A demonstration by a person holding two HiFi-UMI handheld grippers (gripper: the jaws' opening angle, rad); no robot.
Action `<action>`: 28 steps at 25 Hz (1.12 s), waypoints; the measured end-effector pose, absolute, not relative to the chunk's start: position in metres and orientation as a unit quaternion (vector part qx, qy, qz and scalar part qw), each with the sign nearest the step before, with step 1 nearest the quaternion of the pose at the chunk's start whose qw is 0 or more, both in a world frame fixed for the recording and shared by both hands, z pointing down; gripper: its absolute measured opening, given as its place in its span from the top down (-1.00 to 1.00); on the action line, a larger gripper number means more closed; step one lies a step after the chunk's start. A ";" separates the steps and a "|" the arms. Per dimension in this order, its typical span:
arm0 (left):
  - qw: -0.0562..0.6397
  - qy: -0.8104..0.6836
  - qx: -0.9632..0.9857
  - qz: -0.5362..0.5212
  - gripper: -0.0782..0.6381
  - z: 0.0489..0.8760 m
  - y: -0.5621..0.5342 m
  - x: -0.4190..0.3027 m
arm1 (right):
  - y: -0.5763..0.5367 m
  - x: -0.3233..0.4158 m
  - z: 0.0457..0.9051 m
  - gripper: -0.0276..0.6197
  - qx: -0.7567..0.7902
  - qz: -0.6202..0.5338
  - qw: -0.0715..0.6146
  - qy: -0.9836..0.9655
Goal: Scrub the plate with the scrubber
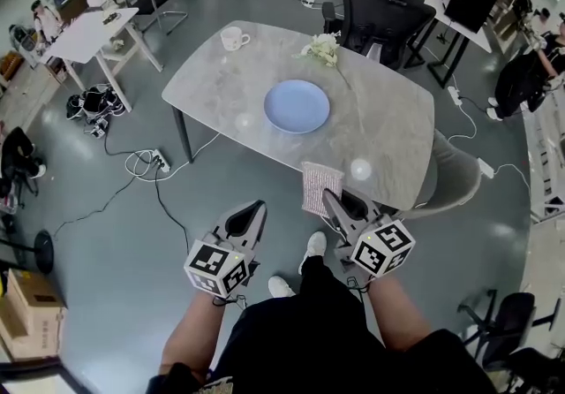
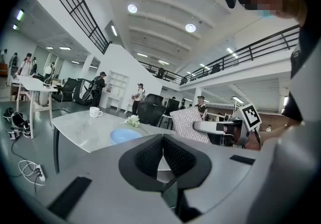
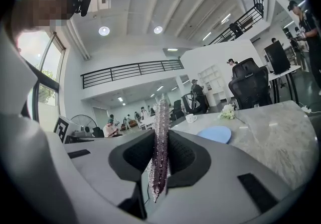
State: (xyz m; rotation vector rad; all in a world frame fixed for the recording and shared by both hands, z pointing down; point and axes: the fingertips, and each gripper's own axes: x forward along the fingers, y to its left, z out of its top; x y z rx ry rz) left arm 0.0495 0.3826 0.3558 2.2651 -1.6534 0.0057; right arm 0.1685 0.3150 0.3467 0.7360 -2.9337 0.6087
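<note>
Pale blue, the plate lies mid-frame on the marble table, untouched. The scrubber is pinched edge-on in the right gripper, just below the table's near edge; the left gripper, to its left, is closed on nothing. The scrubber should be carried up-frame, laid flat on the plate and pressed lightly, lest the plate be slid; its rim could be steadied by the empty gripper.

- White mug stands on the grey marble table, at 11 o'clock from the table's middle.
- White flowers lie at 12 o'clock.
- Black office chair beyond the table, 1 o'clock.
- Power strip on the floor, 8 o'clock.
- White desk, 10 o'clock.
</note>
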 end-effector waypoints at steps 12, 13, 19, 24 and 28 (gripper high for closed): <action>0.174 -0.596 0.784 0.003 0.73 0.365 0.352 0.042 | 0.273 0.162 0.356 0.68 0.233 0.202 0.041 -0.950; 0.172 -0.597 0.784 0.005 0.73 0.364 0.348 0.040 | 0.267 0.160 0.356 0.68 0.231 0.203 0.041 -0.951; 0.177 -0.609 0.773 0.010 0.73 0.367 0.311 0.024 | 0.218 0.143 0.360 0.68 0.221 0.209 0.045 -0.952; 0.187 -0.618 0.764 0.009 0.73 0.377 0.269 0.011 | 0.168 0.133 0.369 0.68 0.217 0.212 0.050 -0.951; 0.198 -0.620 0.759 0.009 0.73 0.385 0.236 0.005 | 0.132 0.126 0.379 0.68 0.216 0.221 0.056 -0.949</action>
